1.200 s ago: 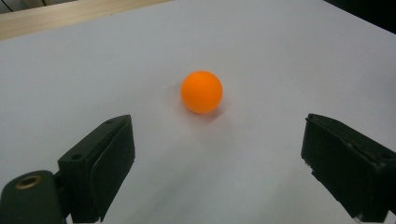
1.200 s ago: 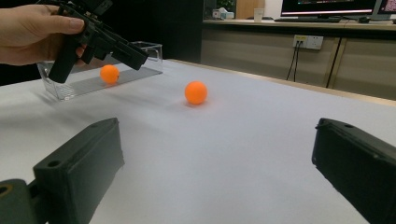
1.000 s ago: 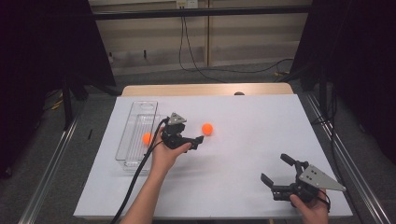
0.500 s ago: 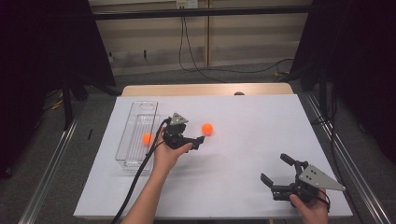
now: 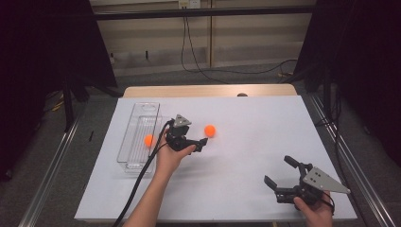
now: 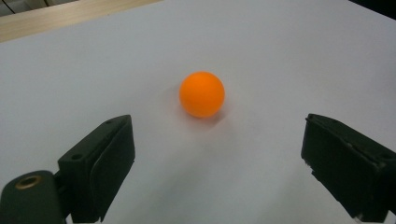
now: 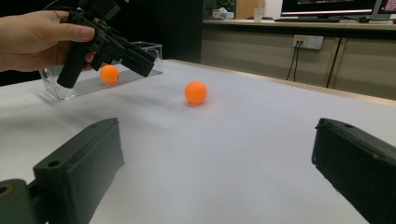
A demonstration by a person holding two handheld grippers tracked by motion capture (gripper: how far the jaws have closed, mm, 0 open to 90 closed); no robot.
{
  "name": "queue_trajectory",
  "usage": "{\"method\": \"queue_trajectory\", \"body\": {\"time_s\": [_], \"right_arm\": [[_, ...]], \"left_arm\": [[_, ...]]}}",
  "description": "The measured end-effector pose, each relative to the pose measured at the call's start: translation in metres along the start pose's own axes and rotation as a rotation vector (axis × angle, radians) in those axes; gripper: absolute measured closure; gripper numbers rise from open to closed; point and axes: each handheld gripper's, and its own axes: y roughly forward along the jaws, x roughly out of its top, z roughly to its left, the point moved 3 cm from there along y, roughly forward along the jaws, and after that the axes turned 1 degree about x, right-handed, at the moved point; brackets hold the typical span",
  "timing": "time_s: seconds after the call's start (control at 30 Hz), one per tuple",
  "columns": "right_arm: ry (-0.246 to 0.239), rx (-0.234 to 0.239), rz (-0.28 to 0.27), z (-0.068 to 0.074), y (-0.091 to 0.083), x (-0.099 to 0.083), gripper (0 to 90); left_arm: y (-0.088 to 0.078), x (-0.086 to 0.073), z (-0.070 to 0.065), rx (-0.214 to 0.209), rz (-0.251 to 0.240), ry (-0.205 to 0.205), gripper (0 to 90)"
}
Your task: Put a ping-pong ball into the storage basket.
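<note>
Orange ball (image 6: 201, 94) on bare white table (image 5: 246, 142), ahead of wide-open, empty left claw (image 5: 202, 142).

A lab or office: a white table (image 5: 246, 142), wall sockets (image 7: 308, 42), cables (image 5: 198, 52), monitors (image 7: 327, 7) on a counter.

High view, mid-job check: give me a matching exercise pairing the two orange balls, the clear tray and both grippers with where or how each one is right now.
Things:
1. Orange ball on the open white table
2. Orange ball at the tray
3. Clear plastic rectangular tray
4. Left gripper
5. Right gripper

Places or states:
A. Near the table's right front corner, jaws open, nothing between them
B. Along the table's left side
C. Inside the clear container
D. Just ahead of open jaws, untouched
E. Held beside the tray, jaws open toward a ball

Pairs: 1-D, 2-C, 3-B, 4-E, 5-A
</note>
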Motion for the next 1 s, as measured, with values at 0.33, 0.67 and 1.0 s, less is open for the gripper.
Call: {"method": "queue_trajectory", "body": {"time_s": [0.33,0.67,1.0], "right_arm": [[-0.003,0.0,0.001,-0.001,0.0,0.0,1.4],[-0.001,0.002,0.003,0.0,0.0,0.0,1.4],[0.0,0.003,0.001,0.0,0.001,0.0,1.5]], "left_arm": [[0.004,-0.001,-0.001,-0.003,0.003,0.005,9.9],[0.008,-0.001,-0.001,0.003,0.0,0.005,10.1],[0.017,0.0,-0.001,0.011,0.004,0.008,10.1]]}}
